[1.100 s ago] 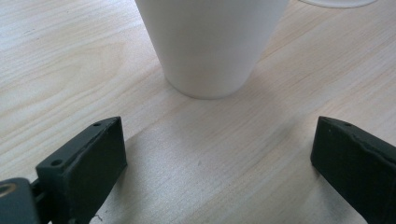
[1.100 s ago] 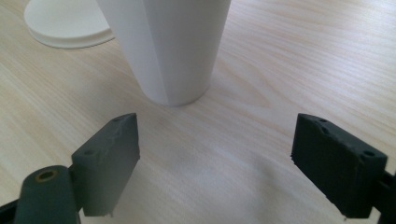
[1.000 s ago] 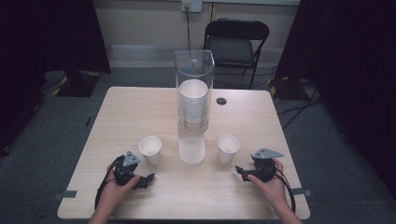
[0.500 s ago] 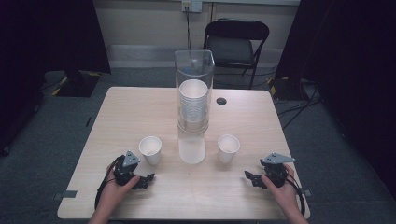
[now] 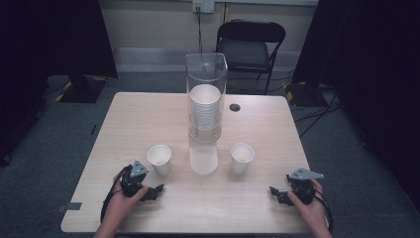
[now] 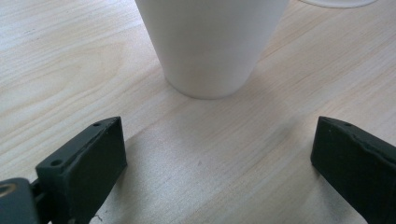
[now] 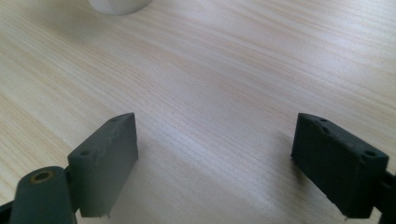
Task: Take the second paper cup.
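White paper cups stand ahead of you: your left gripper (image 5: 157, 190), fingers (image 6: 84, 161) wide apart and empty, faces one cup (image 6: 210, 42); your right gripper (image 5: 275, 192), equally open, rests on the pale wooden tabletop (image 5: 148, 119). Farther off, a clear plastic dispenser (image 5: 205, 96) holds stacked cups.

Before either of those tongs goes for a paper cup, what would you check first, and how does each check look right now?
1. Left tongs open: ok, the jaws stand wide apart in the left gripper view.
2. Right tongs open: ok, wide apart, bare wood between them.
3. Left cup upright and in line: ok, it stands just ahead of the left tongs, not yet between the jaws.
4. Right cup upright: ok, though it sits farther from the right tongs.
5. Cups clear of the dispenser and the upside-down cup in the middle: ok, gaps on both sides.
6. Cups empty: cannot tell.
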{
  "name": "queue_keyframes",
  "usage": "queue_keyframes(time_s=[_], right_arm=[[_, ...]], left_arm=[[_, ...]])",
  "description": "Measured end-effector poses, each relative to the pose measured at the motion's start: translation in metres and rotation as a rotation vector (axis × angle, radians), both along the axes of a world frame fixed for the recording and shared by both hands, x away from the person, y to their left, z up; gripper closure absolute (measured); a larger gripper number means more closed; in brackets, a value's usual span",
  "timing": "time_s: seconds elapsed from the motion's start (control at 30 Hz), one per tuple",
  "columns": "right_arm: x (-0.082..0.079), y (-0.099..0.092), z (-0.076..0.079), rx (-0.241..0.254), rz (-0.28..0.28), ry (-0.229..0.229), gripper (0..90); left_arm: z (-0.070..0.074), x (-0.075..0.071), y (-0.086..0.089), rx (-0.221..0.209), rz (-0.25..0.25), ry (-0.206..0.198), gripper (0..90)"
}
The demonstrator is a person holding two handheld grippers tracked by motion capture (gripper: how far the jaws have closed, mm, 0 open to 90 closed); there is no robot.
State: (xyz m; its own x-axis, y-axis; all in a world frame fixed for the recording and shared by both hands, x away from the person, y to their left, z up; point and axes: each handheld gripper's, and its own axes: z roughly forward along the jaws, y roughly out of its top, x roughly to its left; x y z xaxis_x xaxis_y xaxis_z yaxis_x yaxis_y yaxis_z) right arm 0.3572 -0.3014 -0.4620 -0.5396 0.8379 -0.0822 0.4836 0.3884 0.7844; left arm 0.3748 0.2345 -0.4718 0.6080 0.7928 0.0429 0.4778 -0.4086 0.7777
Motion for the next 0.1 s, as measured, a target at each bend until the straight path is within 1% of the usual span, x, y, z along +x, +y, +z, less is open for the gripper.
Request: queue_keyframes(time_s=[0.1], right_arm=[[-0.0010, -0.0024, 0.0000, 0.001, 0.002, 0.000, 14.1]], left_arm=[[0.0000, 0.0001, 0.0000, 0.000, 0.000, 0.000, 2.7]])
